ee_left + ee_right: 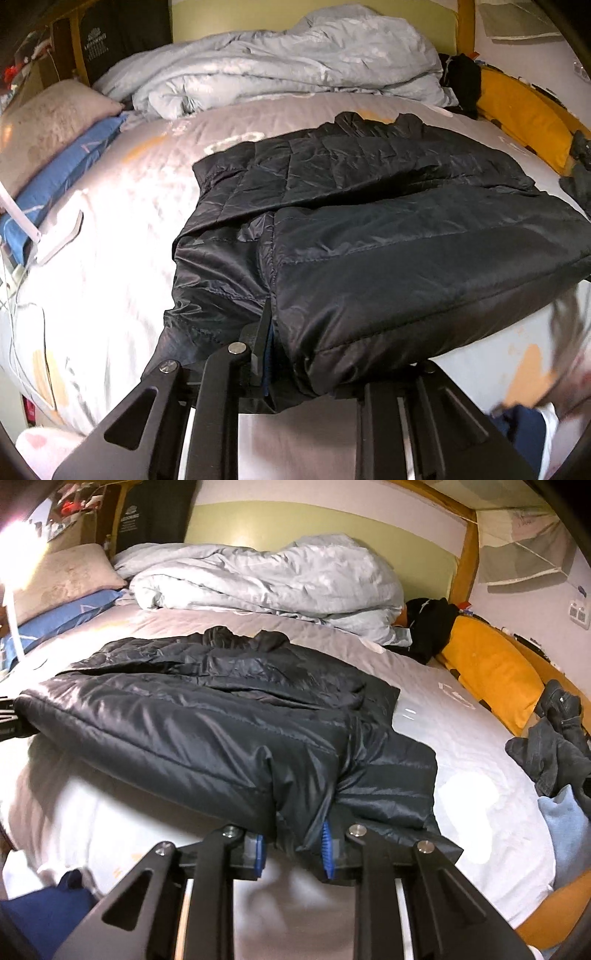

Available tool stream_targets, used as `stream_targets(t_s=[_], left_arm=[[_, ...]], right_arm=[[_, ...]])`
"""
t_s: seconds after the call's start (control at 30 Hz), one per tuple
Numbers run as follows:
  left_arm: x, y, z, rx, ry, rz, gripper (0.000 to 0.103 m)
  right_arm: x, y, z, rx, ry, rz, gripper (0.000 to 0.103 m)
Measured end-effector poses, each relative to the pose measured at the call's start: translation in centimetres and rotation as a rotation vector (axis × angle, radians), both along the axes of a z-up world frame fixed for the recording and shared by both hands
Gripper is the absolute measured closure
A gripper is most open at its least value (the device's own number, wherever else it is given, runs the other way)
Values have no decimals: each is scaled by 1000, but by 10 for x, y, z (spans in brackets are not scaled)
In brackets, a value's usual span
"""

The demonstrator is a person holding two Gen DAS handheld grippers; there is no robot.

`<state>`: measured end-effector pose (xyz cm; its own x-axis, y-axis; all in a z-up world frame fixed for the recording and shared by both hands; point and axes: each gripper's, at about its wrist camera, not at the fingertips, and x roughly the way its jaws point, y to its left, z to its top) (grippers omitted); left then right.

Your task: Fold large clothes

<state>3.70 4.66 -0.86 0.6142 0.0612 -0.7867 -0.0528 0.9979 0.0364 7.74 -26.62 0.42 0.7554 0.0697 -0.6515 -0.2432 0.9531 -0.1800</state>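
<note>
The black quilted puffer jacket (369, 206) lay mid-frame on the grey bed (110, 229), sleeves already turned in. The left tool (291, 365) and right tool (295, 845) each clenched its near hem, apparently lifting; the lengthwise fold remained.

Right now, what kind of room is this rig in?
Most likely a bedroom at home. The black puffer jacket lies on a bed with a grey sheet, a rumpled pale duvet is heaped at the far side, and pillows are stacked at the left edge.
</note>
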Motion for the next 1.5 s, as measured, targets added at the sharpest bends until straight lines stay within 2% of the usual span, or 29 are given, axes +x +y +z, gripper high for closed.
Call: stream_targets(t_s=[0.13, 0.3, 0.4, 0.5, 0.63, 0.7, 0.8, 0.87, 1.03, 1.13, 1.2, 1.23, 1.27, 1.3, 1.33, 1.37, 1.43, 1.5], left_arm=[[-19, -3, 2, 2, 22, -24, 82], [-43, -3, 28, -6, -29, -72, 82], [-41, 3, 42, -37, -31, -96, 80], [-26, 6, 56, -5, -40, -109, 80], [8, 9, 76, 23, -70, -96, 73], [31, 14, 83, 21, -79, -86, 73], [79, 23, 78, 8, -58, -70, 72], [115, 32, 68, -24, -34, -56, 71], [179, 37, 46, -6, -25, -34, 70], [200, 33, 34, 21, -23, -38, 68], [207, 34, 28, 36, -31, -43, 60], [209, 36, 27, 42, -42, -40, 48], [208, 38, 28, 50, -59, -31, 30], [205, 41, 31, 52, -82, -18, 22], [199, 46, 37, 42, -118, -5, 12], [190, 52, 43, 17, -156, 4, 9], [172, 65, 57, -39, -207, 7, 4], [153, 79, 72, -81, -256, 27, 0]], right_arm=[[-12, -7, 7, 28, 10, 24, 82], [-12, -11, 16, 41, 13, 31, 82], [-9, -19, 28, 95, -14, 40, 80], [4, -20, 40, 99, -37, 49, 77], [27, -9, 60, 58, -109, 54, 77], [48, -5, 67, 58, -113, 49, 77], [93, -2, 73, 111, -76, 46, 75], [135, 1, 67, 150, -16, 38, 74], [204, 17, 41, 147, 58, -4, 74], [221, 20, 32, 155, 75, -41, 67], [225, 20, 30, 151, 73, -45, 57], [224, 19, 29, 135, 63, -44, 51], [224, 17, 29, 117, 46, -53, 31], [221, 13, 30, 100, 17, -73, 13], [218, 7, 33, 89, -20, -101, 8], [213, 1, 36, 84, -58, -128, 0], [203, -17, 44, 84, -114, -176, 0], [199, -29, 51, 92, -127, -192, 0]])
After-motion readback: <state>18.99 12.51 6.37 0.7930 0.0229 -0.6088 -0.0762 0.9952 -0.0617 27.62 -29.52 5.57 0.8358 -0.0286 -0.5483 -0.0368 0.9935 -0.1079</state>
